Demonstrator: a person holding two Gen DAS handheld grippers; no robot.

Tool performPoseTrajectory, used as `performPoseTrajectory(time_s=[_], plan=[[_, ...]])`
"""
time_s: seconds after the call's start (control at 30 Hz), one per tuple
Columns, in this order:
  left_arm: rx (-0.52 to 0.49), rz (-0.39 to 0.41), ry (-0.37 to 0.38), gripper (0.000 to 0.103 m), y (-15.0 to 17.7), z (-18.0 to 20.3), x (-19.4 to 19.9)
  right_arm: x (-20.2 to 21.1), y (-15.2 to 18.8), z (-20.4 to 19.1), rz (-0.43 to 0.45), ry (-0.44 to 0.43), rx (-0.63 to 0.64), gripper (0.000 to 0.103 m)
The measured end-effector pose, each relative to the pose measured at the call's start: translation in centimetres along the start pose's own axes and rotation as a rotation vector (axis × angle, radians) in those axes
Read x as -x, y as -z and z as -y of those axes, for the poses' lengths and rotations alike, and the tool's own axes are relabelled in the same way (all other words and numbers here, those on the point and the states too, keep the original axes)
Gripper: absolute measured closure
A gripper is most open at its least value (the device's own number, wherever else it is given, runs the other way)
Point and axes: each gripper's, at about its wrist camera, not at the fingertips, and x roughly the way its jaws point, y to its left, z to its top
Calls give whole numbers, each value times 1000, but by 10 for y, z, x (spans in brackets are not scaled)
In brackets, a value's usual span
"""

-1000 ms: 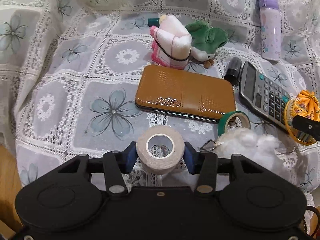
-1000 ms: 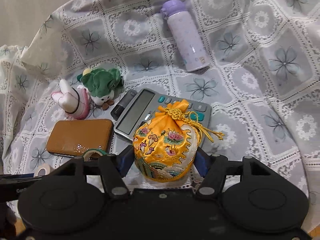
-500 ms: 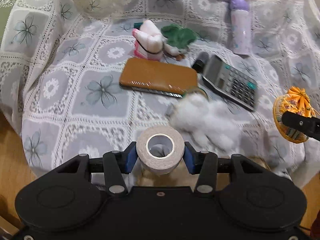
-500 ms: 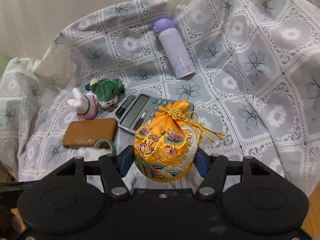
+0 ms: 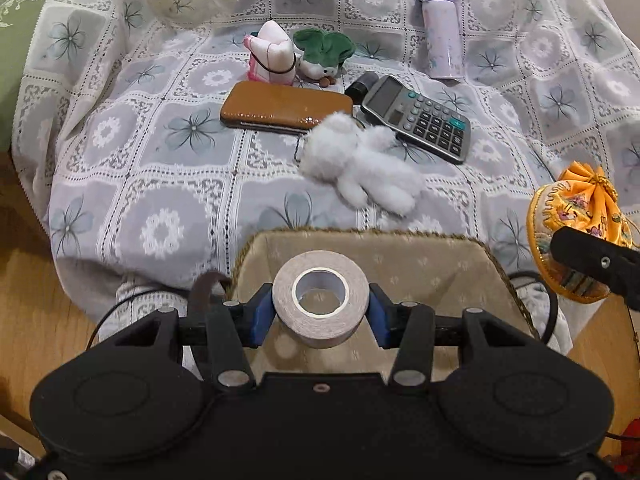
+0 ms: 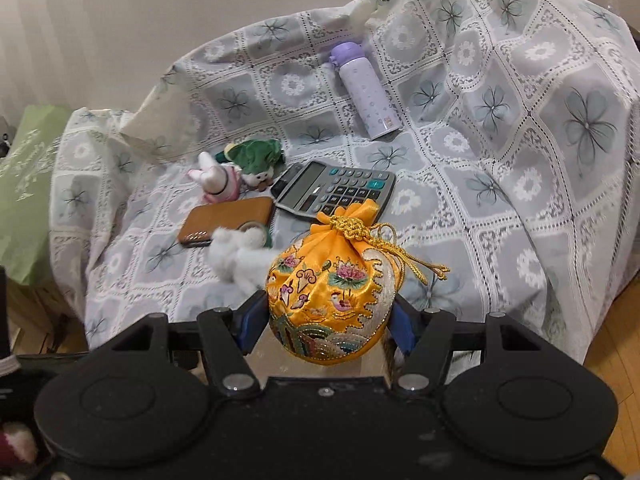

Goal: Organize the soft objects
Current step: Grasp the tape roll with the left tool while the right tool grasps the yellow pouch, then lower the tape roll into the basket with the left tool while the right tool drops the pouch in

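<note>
My left gripper is shut on a beige roll of soft tape and holds it over a beige fabric box below the table's near edge. The right gripper is shut on a yellow embroidered drawstring pouch; the pouch also shows at the right edge of the left wrist view. On the flowered cloth lie a white plush toy, a pink plush rabbit and a green plush.
A brown wallet, a grey calculator, a small dark object and a purple bottle also lie on the cloth. A green tape roll sits by the wallet. A green cushion stands left, wooden floor below.
Both grippers have drawn back from the table and risen a little, each with its load. The fabric box has come into the left wrist view under the tape roll.
</note>
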Motion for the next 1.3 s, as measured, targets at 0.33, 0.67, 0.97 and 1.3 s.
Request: performPoseTrajectory(time_s=[0.33, 0.67, 0.97, 1.3], plan=[[13, 27, -65, 55, 35, 10, 10, 41, 40, -6, 30, -24, 20, 41], [-24, 32, -96, 55, 47, 19, 11, 49, 43, 1, 8, -42, -17, 40], [-3, 0, -102, 55, 51, 15, 5, 43, 43, 2, -42, -56, -21, 40], [2, -9, -122, 55, 51, 12, 5, 27, 44, -8, -129, -69, 14, 40]])
